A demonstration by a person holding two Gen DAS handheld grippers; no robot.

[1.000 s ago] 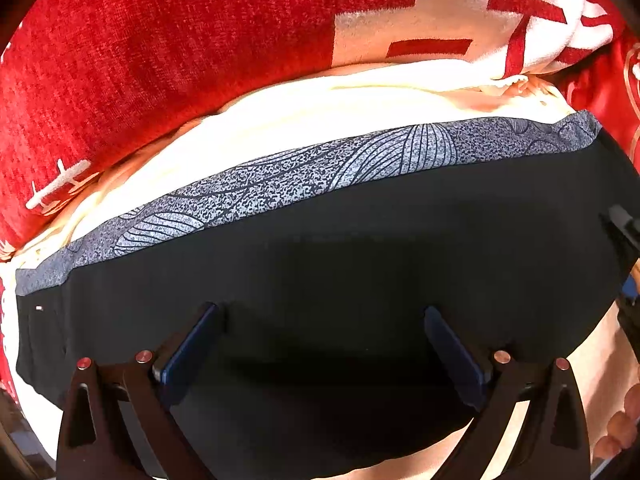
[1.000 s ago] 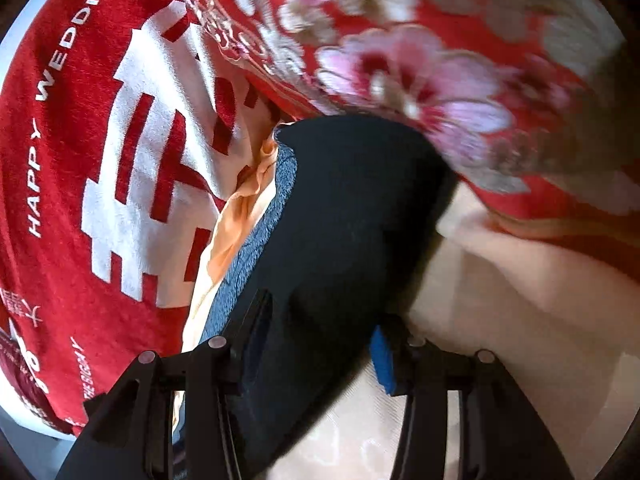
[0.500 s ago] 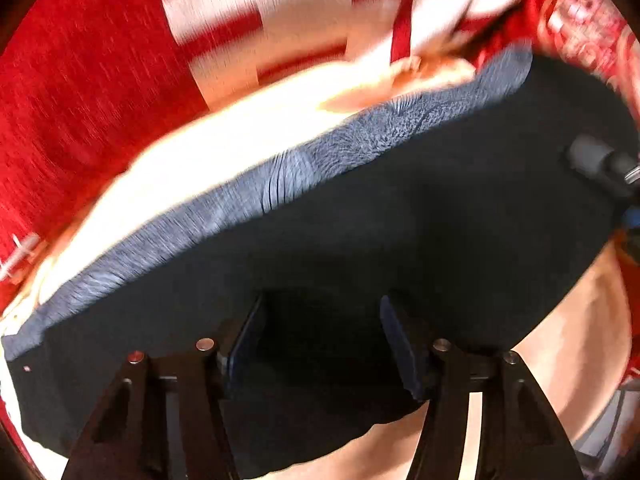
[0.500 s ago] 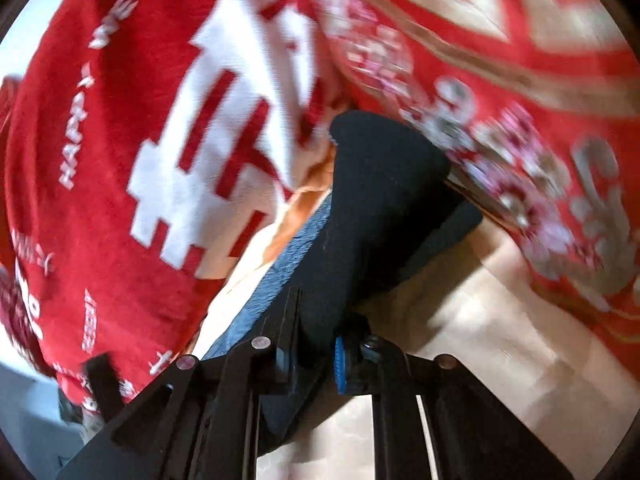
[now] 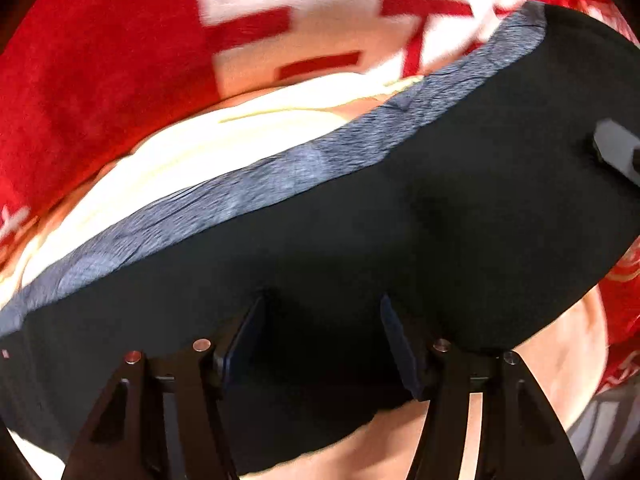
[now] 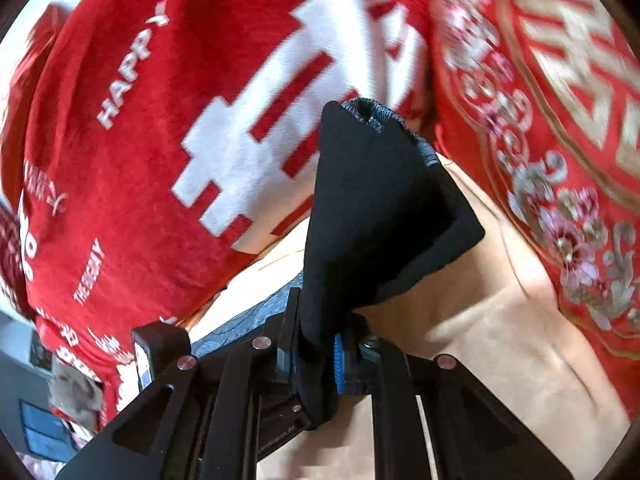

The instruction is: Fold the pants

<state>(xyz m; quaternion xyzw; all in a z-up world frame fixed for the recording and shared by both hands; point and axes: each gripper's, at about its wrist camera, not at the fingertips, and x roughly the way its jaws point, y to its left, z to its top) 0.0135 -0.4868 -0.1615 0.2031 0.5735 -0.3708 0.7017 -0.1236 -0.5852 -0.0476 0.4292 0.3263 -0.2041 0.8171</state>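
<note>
I have the black pants (image 5: 400,220) caught in both grippers. The left gripper (image 5: 324,344) has its fingers (image 5: 244,340) partly closed with a bunch of black cloth pressed between them; the fabric spreads wide ahead of the fingers, and its grey patterned waistband (image 5: 280,176) runs across beyond them. The right gripper (image 6: 314,354) is closed tight on a narrow fold of the same pants (image 6: 360,216), which rise in a cone straight ahead of its fingers (image 6: 340,364), the grey band showing at the tip. Below and right of the right fingers I see a pale beige sheet (image 6: 500,340). Past the pants lies a red blanket (image 6: 160,160) with white lettering, and to the right a red cover (image 6: 560,140) with gold and pink flowers.
</note>
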